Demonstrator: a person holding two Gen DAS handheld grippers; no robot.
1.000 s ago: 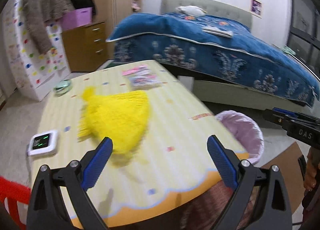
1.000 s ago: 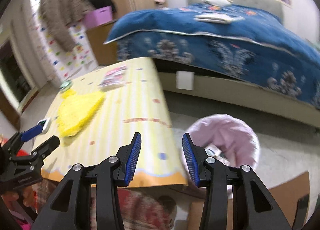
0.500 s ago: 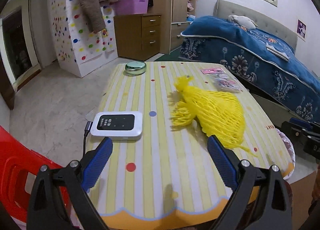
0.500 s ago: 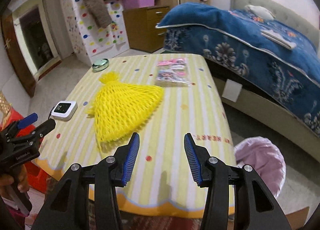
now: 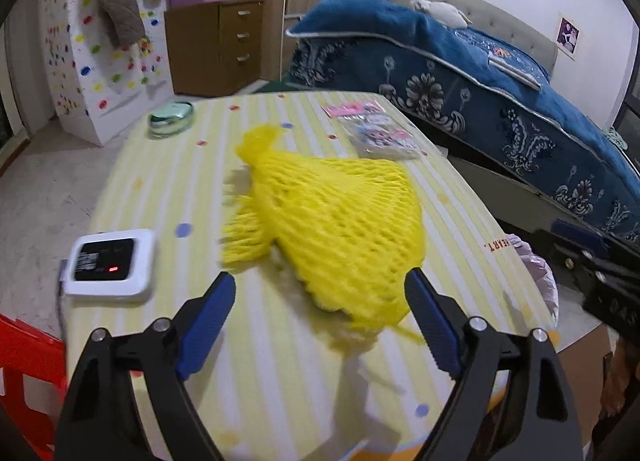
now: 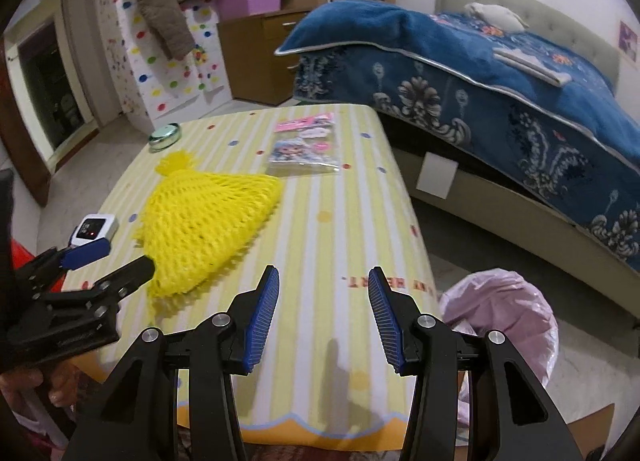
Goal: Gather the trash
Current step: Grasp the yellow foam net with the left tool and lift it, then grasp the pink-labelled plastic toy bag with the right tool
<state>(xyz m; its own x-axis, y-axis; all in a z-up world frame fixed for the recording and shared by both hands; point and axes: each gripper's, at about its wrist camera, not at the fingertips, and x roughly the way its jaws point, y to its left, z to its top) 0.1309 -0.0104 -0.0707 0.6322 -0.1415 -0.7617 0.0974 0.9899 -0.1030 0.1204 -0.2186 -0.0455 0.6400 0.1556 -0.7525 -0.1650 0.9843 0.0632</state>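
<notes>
As the left gripper (image 5: 320, 301) swung back from the bin side toward the counter (image 5: 280, 381), its wide fingers (image 5: 208, 317) were closing, nothing gripped, over the yellow foam net (image 5: 340, 221) mid-counter; the right gripper (image 6: 323, 317) hung half-open, empty, so pickup looked imminent.

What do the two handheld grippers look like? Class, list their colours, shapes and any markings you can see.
Both match: the left gripper and right gripper have matte black, angular linkage arms joined by round silver pivot bolts. Each ends in two long, narrow blue pads with fine ridges on their inner faces. The left gripper's black body carries small pale lettering, too blurred to read. No cables or sleeves are visible.
</notes>
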